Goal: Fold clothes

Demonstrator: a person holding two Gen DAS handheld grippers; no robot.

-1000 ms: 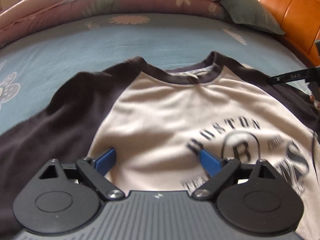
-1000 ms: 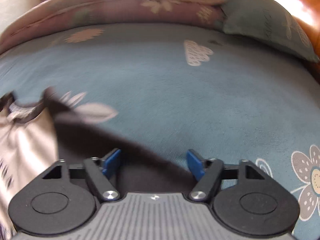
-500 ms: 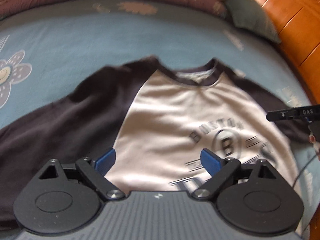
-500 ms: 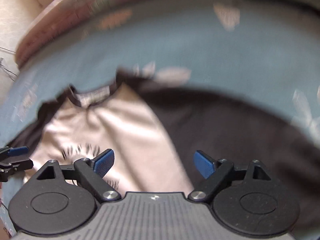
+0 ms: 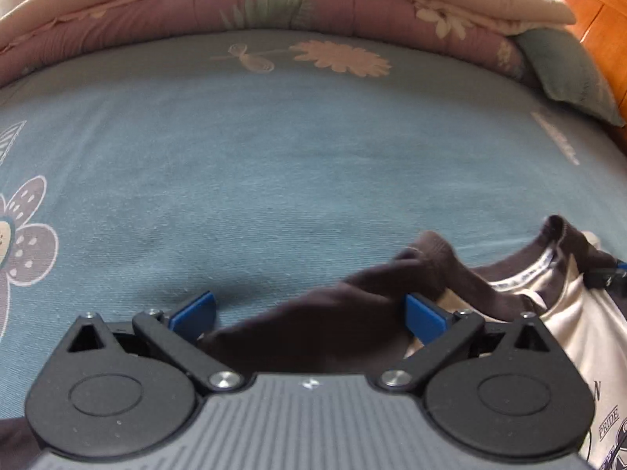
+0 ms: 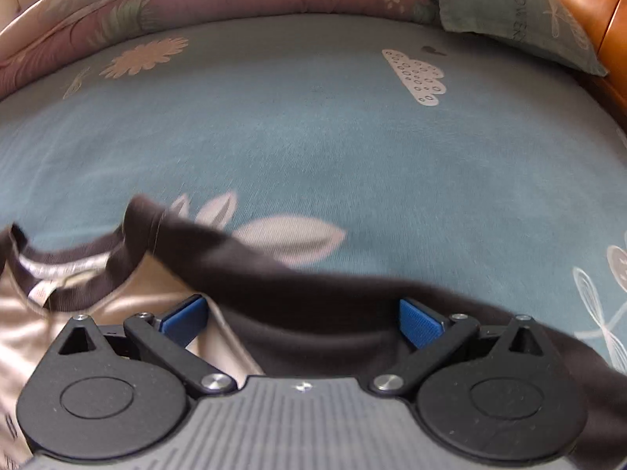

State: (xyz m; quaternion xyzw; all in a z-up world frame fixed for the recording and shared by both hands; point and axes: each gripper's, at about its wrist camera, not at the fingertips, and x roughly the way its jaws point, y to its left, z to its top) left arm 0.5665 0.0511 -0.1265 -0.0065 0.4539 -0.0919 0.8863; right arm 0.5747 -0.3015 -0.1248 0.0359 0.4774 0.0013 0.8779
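A raglan shirt with a cream body [image 5: 580, 313] and dark brown sleeves lies flat on the blue bedsheet [image 5: 274, 156]. My left gripper [image 5: 309, 313] is open and low over the shirt's left shoulder, with the dark sleeve [image 5: 352, 293] bunched between its spread blue pads [image 5: 425, 317]. My right gripper [image 6: 301, 317] is also open, low over the other dark sleeve [image 6: 313, 297], with the cream body [image 6: 23, 313] and the collar [image 6: 78, 270] to its left. A tip of the right gripper [image 5: 611, 274] shows at the edge of the left wrist view.
A folded pink floral quilt [image 5: 274, 4] runs along the far side of the bed. A grey-green pillow [image 6: 509, 11] lies at the back right against an orange wooden headboard [image 6: 580, 0]. Bare flower-printed sheet [image 6: 313, 137] stretches beyond the shirt.
Both grippers have dropped from above the chest print to the shoulders, the left to the left sleeve and the right to the right sleeve. The left sleeve now looks bunched up.
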